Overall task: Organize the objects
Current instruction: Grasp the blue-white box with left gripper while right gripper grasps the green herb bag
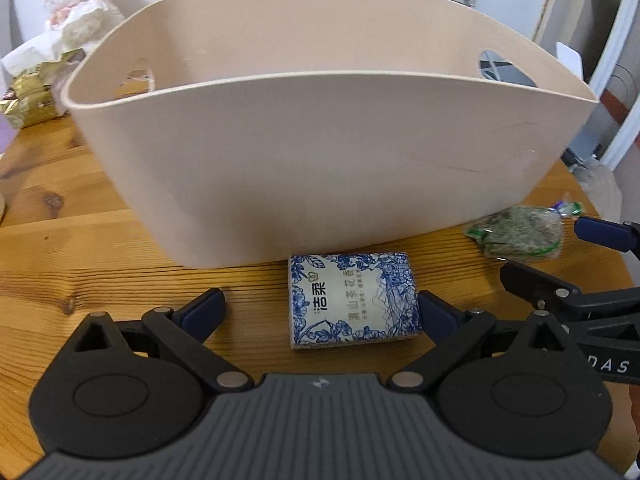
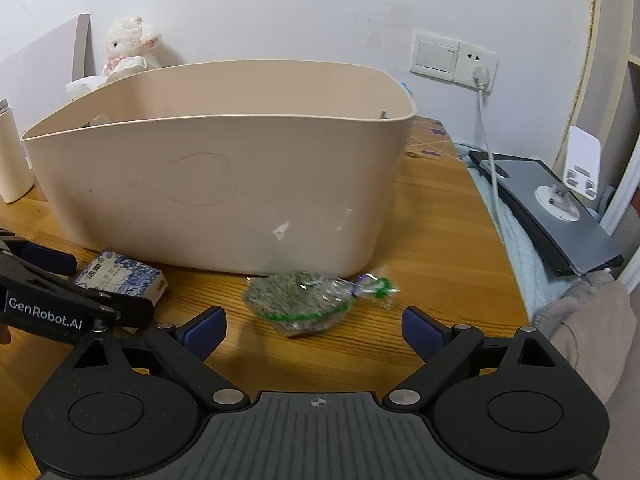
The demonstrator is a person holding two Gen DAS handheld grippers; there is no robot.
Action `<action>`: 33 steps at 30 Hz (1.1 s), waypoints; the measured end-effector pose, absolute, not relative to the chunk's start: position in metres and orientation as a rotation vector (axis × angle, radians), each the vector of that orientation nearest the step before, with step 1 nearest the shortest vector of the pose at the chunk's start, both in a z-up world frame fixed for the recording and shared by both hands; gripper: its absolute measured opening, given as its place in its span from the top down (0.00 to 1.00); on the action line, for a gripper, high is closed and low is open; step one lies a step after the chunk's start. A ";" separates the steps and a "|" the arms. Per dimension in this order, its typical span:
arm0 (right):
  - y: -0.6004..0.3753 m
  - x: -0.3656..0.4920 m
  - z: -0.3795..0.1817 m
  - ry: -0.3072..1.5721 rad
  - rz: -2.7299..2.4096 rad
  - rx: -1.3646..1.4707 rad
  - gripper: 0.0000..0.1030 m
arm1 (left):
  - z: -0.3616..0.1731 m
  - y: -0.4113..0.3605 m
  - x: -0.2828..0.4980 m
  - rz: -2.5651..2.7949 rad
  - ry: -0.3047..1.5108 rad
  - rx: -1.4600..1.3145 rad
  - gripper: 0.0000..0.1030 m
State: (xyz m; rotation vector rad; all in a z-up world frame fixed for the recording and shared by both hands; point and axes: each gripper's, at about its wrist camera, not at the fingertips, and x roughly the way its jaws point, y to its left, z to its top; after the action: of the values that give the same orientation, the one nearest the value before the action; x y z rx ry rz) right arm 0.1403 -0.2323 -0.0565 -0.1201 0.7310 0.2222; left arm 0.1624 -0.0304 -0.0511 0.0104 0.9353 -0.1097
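Scene: I am looking along both grippers at a wooden counter (image 1: 60, 240) with a big beige basket (image 1: 320, 152) standing at 12 o'clock in each view.

Basket: it stands upright, open at the top, with a handle cut-out at each end. I cannot see what is inside, as its near wall hides the bottom.

Tissue pack: a small blue-and-white tissue pack (image 1: 354, 300) lies flat on the counter, just in front of the basket's near wall.

Left gripper: my left gripper (image 1: 320, 310) is spread wide, holding nothing. Its right finger sits just beside the pack's right edge; the left finger is well apart at 9 o'clock. I judge it is lined up this way to close on the pack.

Wrapped bundle: a greenish wrapped bundle (image 2: 298, 302) in clear film lies on the counter near the basket's base, twisted end toward 3 o'clock.

Right gripper: my right gripper (image 2: 314, 326) is also spread and empty, with the bundle ahead between its fingers, at 12 o'clock.

Likely step: both items remain outside the basket, so I would judge the picking has not begun.

Background: a white plush toy (image 2: 128, 44) sits beyond the basket at 11 o'clock.
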 end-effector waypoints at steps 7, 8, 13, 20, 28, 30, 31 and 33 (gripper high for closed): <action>-0.222 0.148 -0.062 0.735 0.228 -0.095 0.19 | -0.052 -0.022 0.155 -0.086 0.925 0.035 0.03; -0.221 0.149 -0.063 0.742 0.231 -0.089 0.20 | -0.051 -0.022 0.154 -0.089 0.922 0.036 0.04; -0.218 0.150 -0.065 0.767 0.234 -0.075 0.60 | -0.047 -0.020 0.146 -0.103 0.903 0.054 0.22; -0.216 0.141 -0.061 0.750 0.230 -0.067 0.83 | -0.043 -0.010 0.129 -0.128 0.900 0.031 0.36; -0.218 0.124 -0.052 0.711 0.231 -0.071 0.88 | -0.037 -0.001 0.124 -0.127 0.892 -0.009 0.36; -0.218 0.120 -0.051 0.705 0.230 -0.077 0.89 | -0.035 0.001 0.123 -0.128 0.884 -0.007 0.36; -0.218 0.119 -0.050 0.705 0.231 -0.078 0.90 | -0.034 0.001 0.122 -0.126 0.881 -0.006 0.36; -0.218 0.117 -0.051 0.705 0.231 -0.079 0.90 | -0.033 0.002 0.121 -0.125 0.879 -0.007 0.36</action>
State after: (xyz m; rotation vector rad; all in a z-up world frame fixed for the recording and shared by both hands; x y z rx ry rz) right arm 0.1174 -0.2185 -0.0507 -0.0790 0.7049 0.2313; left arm 0.1212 0.0017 -0.0329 -0.0065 0.8786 -0.1252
